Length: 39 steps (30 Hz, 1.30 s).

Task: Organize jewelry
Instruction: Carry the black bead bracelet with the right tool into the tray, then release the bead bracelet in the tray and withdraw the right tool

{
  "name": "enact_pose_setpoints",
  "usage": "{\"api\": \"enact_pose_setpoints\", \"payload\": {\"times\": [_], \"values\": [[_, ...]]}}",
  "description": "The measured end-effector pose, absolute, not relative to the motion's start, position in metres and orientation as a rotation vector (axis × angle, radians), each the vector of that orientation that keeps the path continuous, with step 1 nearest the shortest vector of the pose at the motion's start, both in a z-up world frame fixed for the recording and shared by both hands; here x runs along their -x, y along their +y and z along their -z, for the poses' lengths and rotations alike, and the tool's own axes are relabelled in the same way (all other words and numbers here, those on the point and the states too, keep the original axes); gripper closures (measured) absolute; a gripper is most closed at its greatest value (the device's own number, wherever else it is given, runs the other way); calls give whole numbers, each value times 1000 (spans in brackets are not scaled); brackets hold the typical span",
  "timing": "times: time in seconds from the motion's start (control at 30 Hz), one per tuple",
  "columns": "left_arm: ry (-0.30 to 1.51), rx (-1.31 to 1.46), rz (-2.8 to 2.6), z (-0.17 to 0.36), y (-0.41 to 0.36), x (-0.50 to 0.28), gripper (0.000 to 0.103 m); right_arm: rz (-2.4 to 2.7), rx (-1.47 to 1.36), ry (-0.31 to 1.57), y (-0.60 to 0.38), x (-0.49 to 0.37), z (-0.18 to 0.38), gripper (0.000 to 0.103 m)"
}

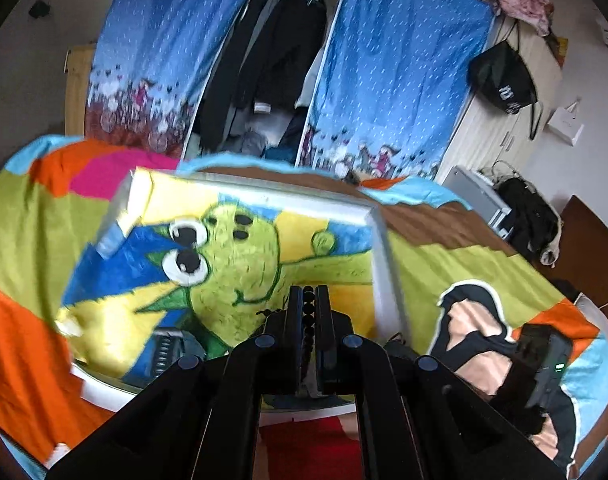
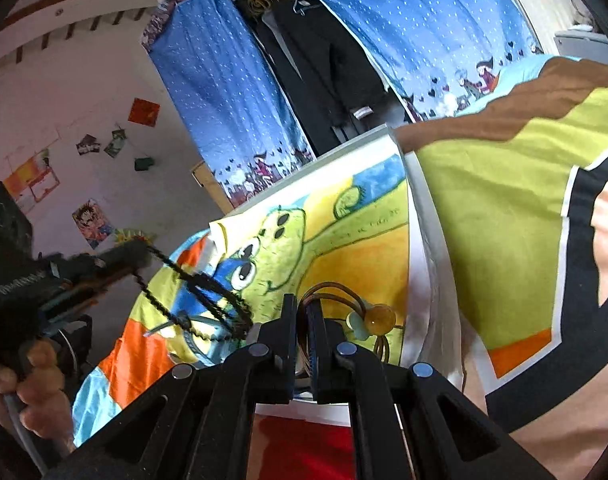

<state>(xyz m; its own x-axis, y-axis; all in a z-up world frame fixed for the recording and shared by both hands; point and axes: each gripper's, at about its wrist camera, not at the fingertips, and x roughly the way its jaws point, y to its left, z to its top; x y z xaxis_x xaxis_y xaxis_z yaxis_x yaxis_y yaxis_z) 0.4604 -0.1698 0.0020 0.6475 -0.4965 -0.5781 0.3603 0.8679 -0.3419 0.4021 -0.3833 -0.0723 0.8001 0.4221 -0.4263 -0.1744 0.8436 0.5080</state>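
Painted canvas [image 1: 239, 256] showing a green cartoon figure, lying on a multicoloured bedspread [image 1: 456, 264]; behind it hang 2 blue dotted curtains [image 1: 392, 64] parted on dark clothing [image 1: 283, 52]. The left gripper [image 1: 308, 300], above the canvas's near edge, is clamped narrowly on a black bead strand [image 1: 308, 312]. The right gripper [image 2: 301, 312], also at that near edge, pinches a brown cord necklace [image 2: 336, 290] whose amber bead [image 2: 380, 317] lies on the canvas.

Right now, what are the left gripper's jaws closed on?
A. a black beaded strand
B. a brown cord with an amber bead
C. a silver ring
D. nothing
A: the left gripper has black beads stacked between its jaws, and the black beaded strand hangs from it in the right wrist view.
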Motion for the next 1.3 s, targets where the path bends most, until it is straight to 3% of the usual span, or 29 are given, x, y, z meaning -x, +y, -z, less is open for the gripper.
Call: {"api": "enact_pose_setpoints", "payload": {"times": [0.43,0.47,0.53,0.6,0.7,0.77,0.83,0.9,1.0,1.07,1.23,1.3], "values": [[887,177,398,75,-169,-479,100,-292,-434,676,-385,-419,94,95],[893,176,398,74,-169,-479,100,-291,-432,682,-385,-419,94,92],[904,177,401,71,-168,-478,99,-288,-435,695,-386,-418,94,75],[909,167,394,65,-169,-476,99,-287,-438,696,-386,-416,92,69],[906,146,375,53,-169,-469,84,-274,-433,697,-389,-410,87,60],[887,158,367,44,-167,-462,59,-274,-435,691,-392,-404,82,53],[863,174,365,35,-165,-454,52,-265,-425,688,-394,-398,77,38],[854,175,351,24,-164,-446,47,-262,-418,679,-396,-390,71,36],[827,167,327,8,-163,-428,35,-242,-404,649,-399,-373,63,25],[799,154,311,-1,-163,-415,23,-229,-384,617,-400,-362,56,20],[736,130,288,-20,-158,-379,17,-207,-302,477,-394,-327,25,3],[701,132,273,-28,-151,-361,10,-201,-283,426,-390,-313,16,1]]}}
